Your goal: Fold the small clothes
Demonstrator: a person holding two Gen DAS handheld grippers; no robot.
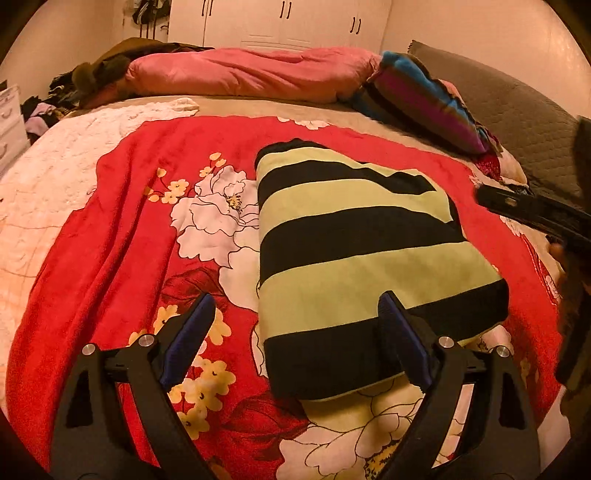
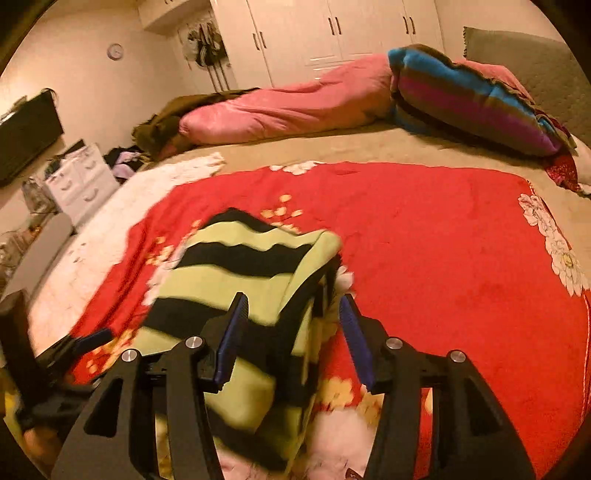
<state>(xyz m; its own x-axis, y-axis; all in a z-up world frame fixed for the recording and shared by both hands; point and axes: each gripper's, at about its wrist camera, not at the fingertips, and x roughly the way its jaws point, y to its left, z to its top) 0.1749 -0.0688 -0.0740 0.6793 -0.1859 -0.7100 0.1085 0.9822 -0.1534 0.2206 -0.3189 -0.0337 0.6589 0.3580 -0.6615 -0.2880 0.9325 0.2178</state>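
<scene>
White wardrobe doors (image 1: 291,22) close the far wall, and under them a wide bed (image 1: 229,105) fills the room, with a pink duvet (image 1: 240,72) rolled along its far edge and a striped pillow (image 1: 424,99) beside it. On the bed lies a red blanket (image 1: 110,229) with white flowers, soft and wrinkled, and on the blanket rests the striped garment (image 1: 351,258), green and black, already folded to a narrow stack. The left gripper (image 1: 299,325) hovers over its near end with jaws wide apart and holds nothing. The right gripper (image 2: 291,325) stands at the right edge of the garment, its jaws apart and the pads not pressing on cloth, though this view is blurred. I judge that the main risk is the soft blanket: if a finger catches it together with the garment, the next fold can drag both and open the stack. The upper layer also looks loose at the right edge, so a fast move there may push it out of line. Clutter (image 2: 122,157) lies on the floor to the left, near a white drawer unit (image 2: 79,177).
</scene>
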